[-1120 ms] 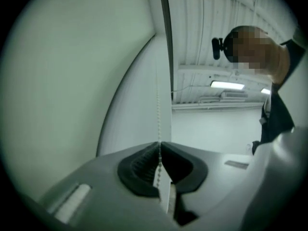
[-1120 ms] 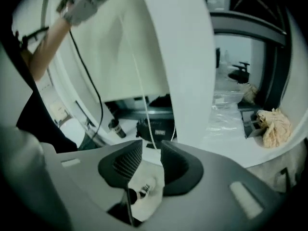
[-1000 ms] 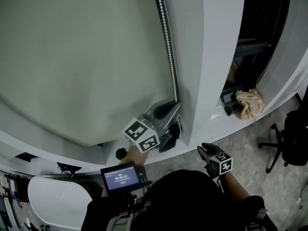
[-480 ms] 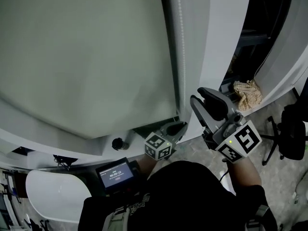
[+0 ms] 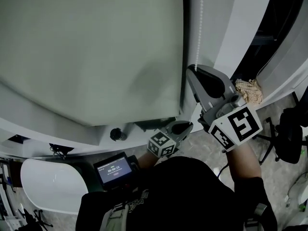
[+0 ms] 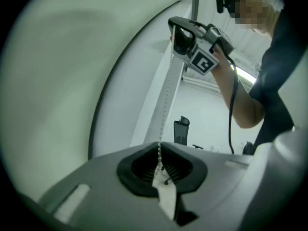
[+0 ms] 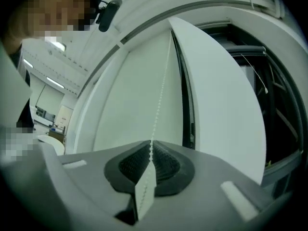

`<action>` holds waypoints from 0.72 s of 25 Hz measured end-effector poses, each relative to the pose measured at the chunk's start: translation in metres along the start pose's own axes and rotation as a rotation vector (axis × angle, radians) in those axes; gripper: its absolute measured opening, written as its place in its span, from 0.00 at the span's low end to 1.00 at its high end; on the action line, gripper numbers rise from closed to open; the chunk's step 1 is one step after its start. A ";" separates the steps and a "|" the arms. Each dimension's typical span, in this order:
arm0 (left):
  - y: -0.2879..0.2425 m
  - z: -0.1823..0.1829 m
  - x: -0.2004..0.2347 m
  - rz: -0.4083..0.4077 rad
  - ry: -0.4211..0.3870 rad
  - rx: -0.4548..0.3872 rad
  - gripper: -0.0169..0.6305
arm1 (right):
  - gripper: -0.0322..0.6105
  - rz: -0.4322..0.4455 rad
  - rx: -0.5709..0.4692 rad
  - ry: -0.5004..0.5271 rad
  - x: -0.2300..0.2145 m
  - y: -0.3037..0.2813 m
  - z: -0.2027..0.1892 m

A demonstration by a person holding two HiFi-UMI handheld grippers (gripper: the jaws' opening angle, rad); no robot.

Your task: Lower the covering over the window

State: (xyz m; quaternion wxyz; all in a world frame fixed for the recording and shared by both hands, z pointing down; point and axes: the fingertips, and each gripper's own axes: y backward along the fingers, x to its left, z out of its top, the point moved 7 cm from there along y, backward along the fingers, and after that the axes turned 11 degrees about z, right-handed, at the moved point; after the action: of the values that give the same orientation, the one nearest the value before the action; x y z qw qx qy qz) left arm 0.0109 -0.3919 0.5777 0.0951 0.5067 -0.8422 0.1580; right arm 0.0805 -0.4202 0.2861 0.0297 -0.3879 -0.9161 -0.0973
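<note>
The pale grey-green roller blind (image 5: 91,52) hangs over the window on the left. Its white bead chain (image 5: 199,23) runs down the frame beside it. My right gripper (image 5: 192,71) is raised and has just been closing; it is now shut on the bead chain (image 7: 159,100), which runs between its pads. Lower down, near the sill, my left gripper (image 5: 185,125) is shut on the same bead chain (image 6: 166,100). In the left gripper view the chain rises taut from the left gripper (image 6: 160,154) to the right gripper (image 6: 172,27) above.
A crumpled beige cloth (image 5: 249,90) lies on the ledge to the right, by a dark opening. A black office chair (image 5: 291,138) stands on the floor at far right. A small screen (image 5: 114,170) sits at the person's chest, and a white rounded table (image 5: 48,186) is at lower left.
My right gripper rose from down by the floor to high on the chain and shut on it. My left gripper came down to the sill, still shut on the chain.
</note>
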 end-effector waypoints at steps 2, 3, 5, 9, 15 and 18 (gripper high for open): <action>0.005 -0.001 0.007 0.025 -0.001 -0.032 0.05 | 0.08 -0.024 0.016 0.058 -0.003 0.001 0.000; 0.009 0.000 0.012 0.046 0.010 -0.053 0.04 | 0.08 -0.030 0.019 0.071 -0.004 0.002 0.001; 0.020 0.004 0.020 0.093 0.025 -0.094 0.05 | 0.08 -0.040 0.015 0.067 -0.007 0.002 0.001; 0.054 0.009 0.033 0.201 0.020 -0.203 0.15 | 0.08 -0.059 -0.002 0.048 -0.017 0.008 0.001; 0.110 -0.013 0.059 0.486 0.084 -0.243 0.26 | 0.07 0.004 -0.011 0.094 -0.017 0.008 0.004; 0.121 -0.030 0.048 0.541 0.123 -0.223 0.26 | 0.07 0.039 -0.022 0.139 -0.011 0.009 0.004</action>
State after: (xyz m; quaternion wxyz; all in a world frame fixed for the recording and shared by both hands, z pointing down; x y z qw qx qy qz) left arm -0.1186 -0.3677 0.6000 0.1557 0.2395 -0.9515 0.1145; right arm 0.0948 -0.4210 0.2818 0.0911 -0.3984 -0.9029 -0.1333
